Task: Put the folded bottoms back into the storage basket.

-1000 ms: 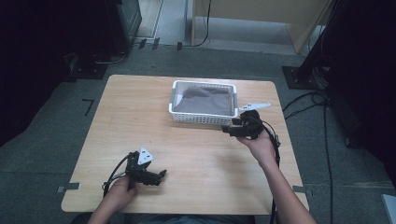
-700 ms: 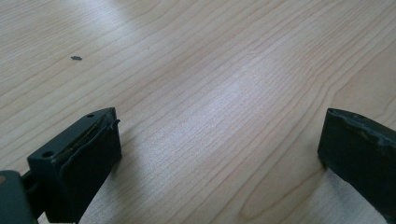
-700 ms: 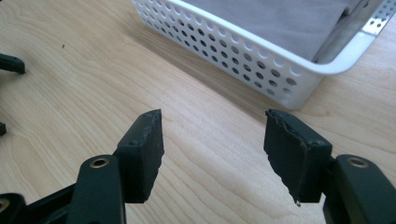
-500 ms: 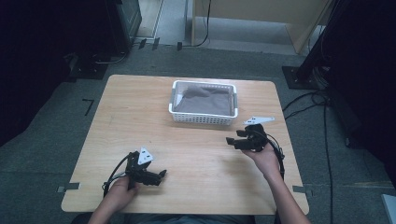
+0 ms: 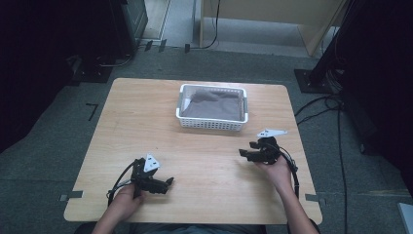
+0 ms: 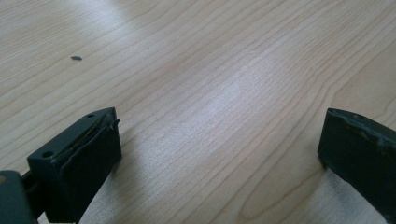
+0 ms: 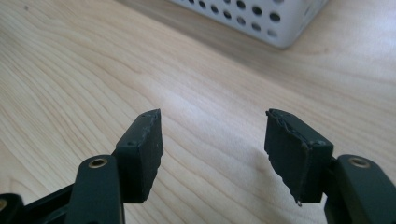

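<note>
Count taken at my station. One desk [image 5: 146,122], wooden, light top. One white perforated basket [image 5: 212,122] on it; its corner also appears in my right gripper view. One dark grey cloth [image 5: 214,105] inside that basket. Two claws in my hands: my left claw [image 5: 168,182] and my right claw [image 5: 246,149], each with two black jaws standing apart, nothing between them. Two grey three-cornered plates, one atop each claw. One small dark speck [image 6: 75,58] on the desk surface in my left gripper view. Two tape strips on the floor by the desk's near corners.
</note>
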A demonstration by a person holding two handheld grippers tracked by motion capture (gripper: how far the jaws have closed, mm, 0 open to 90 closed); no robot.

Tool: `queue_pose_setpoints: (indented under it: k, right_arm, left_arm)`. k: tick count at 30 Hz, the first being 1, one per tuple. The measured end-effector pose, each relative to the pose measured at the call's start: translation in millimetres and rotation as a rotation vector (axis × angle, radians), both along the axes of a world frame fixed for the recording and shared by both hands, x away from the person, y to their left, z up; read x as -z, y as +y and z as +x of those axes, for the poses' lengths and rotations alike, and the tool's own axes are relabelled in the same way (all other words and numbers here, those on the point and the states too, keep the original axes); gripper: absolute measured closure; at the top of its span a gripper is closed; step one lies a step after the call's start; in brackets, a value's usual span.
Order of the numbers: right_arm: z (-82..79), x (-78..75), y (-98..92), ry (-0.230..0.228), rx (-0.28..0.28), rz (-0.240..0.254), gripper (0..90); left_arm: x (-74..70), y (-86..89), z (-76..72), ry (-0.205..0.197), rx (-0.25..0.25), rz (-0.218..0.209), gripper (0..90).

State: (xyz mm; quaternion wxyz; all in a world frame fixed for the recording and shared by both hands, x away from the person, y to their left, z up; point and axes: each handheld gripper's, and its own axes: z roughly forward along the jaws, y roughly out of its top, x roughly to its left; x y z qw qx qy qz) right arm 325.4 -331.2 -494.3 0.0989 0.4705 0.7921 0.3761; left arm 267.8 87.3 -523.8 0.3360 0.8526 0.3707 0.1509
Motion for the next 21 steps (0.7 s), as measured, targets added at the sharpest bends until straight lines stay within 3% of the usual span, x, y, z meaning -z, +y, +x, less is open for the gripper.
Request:
queue_pose_setpoints:
  k: [8, 9, 12, 17, 21]
  right_arm:
    - [-0.9, 16.9, -4.8, 0.020, 0.010, -0.023, 37.2]
    - [-0.8, 18.3, -5.5, 0.007, 0.005, -0.030, 37.2]
    - [-0.4, 19.1, -8.2, 0.006, 0.017, -0.016, 37.1]
    - [-4.6, 26.3, -14.4, -0.066, 0.039, 0.010, 36.2]
    - [-6.6, 28.6, -16.2, -0.087, 0.051, 0.018, 35.9]
  left_arm:
    - [0.0, 0.0, 0.0, 0.000, 0.000, 0.000, 0.0]
    - [0.0, 0.0, 0.0, 0.001, 0.000, 0.000, 0.0]
    - [-0.1, 0.0, 0.0, 0.000, 0.000, 0.000, 0.0]
    - [-0.1, 0.1, -0.1, 0.002, 0.000, 0.002, 0.0]
    - [-0.2, 0.2, -0.1, 0.002, 0.002, 0.004, 0.0]
